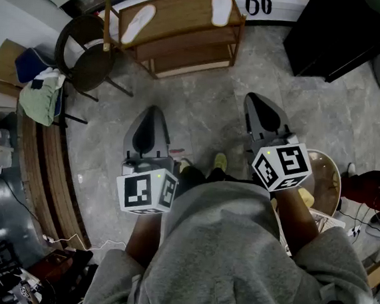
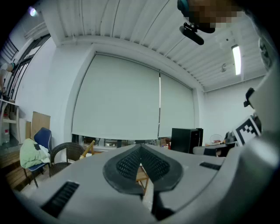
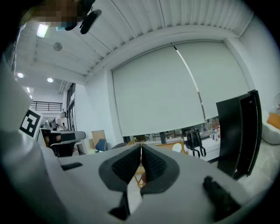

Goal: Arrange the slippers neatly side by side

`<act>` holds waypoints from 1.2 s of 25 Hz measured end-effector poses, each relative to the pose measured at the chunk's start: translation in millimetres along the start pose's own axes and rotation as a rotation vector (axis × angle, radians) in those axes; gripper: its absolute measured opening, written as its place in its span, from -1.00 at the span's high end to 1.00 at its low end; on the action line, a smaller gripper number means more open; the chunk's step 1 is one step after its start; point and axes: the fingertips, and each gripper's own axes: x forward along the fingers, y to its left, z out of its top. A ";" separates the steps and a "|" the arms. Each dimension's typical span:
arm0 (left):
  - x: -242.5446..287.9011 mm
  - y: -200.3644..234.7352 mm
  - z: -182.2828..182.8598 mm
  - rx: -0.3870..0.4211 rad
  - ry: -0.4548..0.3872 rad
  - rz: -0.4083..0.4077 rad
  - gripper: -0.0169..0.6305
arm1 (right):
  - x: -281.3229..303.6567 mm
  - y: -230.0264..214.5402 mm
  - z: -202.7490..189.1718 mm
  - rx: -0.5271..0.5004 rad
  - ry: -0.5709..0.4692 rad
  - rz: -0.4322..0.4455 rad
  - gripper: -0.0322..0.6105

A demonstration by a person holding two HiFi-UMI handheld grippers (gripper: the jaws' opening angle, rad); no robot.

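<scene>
A grey stone floor (image 1: 201, 109) lies open between the two claws and one wooden bench (image 1: 182, 20) ahead of them. One black cabinet (image 1: 341, 35) stands ahead and to the right of the right claw (image 1: 255, 99). One dark round chair (image 1: 86, 51) sits just beside the bench's left end, ahead of the left claw (image 1: 152, 111). Both claws are closed with nothing between their pads. Two white slippers lie on the bench top, well apart. One slipper (image 1: 137, 22) is near the left end, with its long axis slanting. The other slipper (image 1: 221, 7) is by the right edge, with its long axis running almost straight away from the claws.
</scene>
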 end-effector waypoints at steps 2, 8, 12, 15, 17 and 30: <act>-0.8 -1.6 0.5 0.002 0.006 0.000 0.91 | -0.4 1.2 1.0 -0.004 -0.001 0.000 0.82; -4.2 3.9 3.7 0.002 0.005 0.003 0.91 | 0.7 2.6 1.1 0.023 -0.008 0.000 0.82; -8.8 1.3 5.9 0.015 0.002 0.005 0.91 | -1.5 3.0 -0.6 0.018 -0.008 0.010 0.82; -11.2 -3.4 6.2 0.024 -0.002 0.001 0.91 | -2.6 3.8 -1.9 0.000 -0.004 0.021 0.82; -13.4 -6.1 5.4 0.032 0.000 0.004 0.91 | -3.6 3.3 -2.6 0.007 -0.006 0.031 0.82; -17.8 -11.7 10.4 0.066 0.006 0.026 0.91 | -9.4 -2.9 3.3 0.016 -0.042 0.059 0.82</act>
